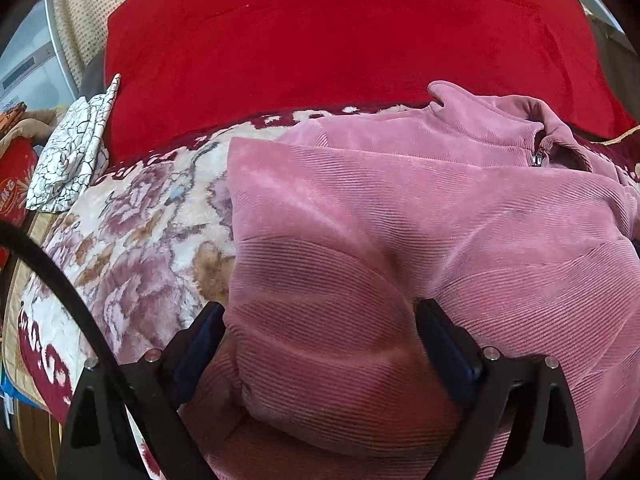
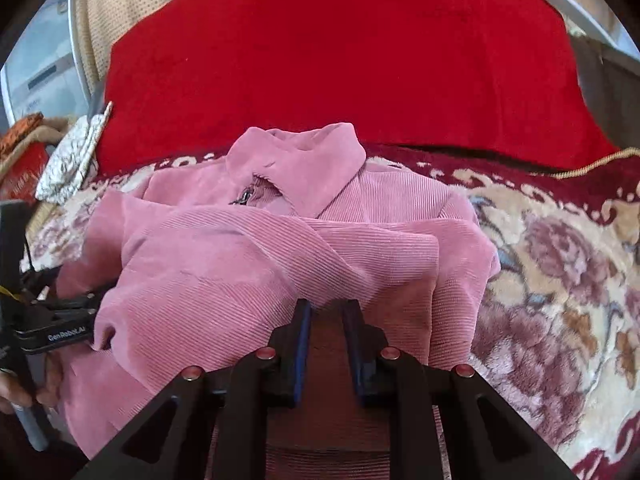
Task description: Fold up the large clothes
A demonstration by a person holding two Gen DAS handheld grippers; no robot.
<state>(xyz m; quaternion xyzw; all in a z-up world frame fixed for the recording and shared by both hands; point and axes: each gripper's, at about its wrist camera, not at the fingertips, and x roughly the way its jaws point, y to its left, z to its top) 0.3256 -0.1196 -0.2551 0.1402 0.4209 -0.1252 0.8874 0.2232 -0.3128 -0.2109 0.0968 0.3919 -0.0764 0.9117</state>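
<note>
A pink corduroy jacket (image 1: pixel 400 208) lies partly folded on a floral blanket (image 1: pixel 140 232), its collar (image 2: pixel 304 160) and zipper (image 1: pixel 538 158) at the far end. My left gripper (image 1: pixel 320 316) stands wide open over the jacket's near left corner, with bunched fabric between the fingers and the pads not pressing on it. My right gripper (image 2: pixel 327 316) is shut on a fold of the jacket (image 2: pixel 260 248) at its near edge, and pink fabric fills the narrow gap. In the right wrist view, the left tool's body (image 2: pixel 52 332) and a hand (image 2: pixel 24 392) show at the left.
A large red plush blanket (image 1: pixel 320 40) lies behind the jacket. A white cloth with a black crackle pattern (image 1: pixel 76 152) sits at the far left, near a red box (image 1: pixel 12 192). A black cable (image 1: pixel 60 272) curves across the left. Floral blanket (image 2: pixel 560 280) spreads to the right.
</note>
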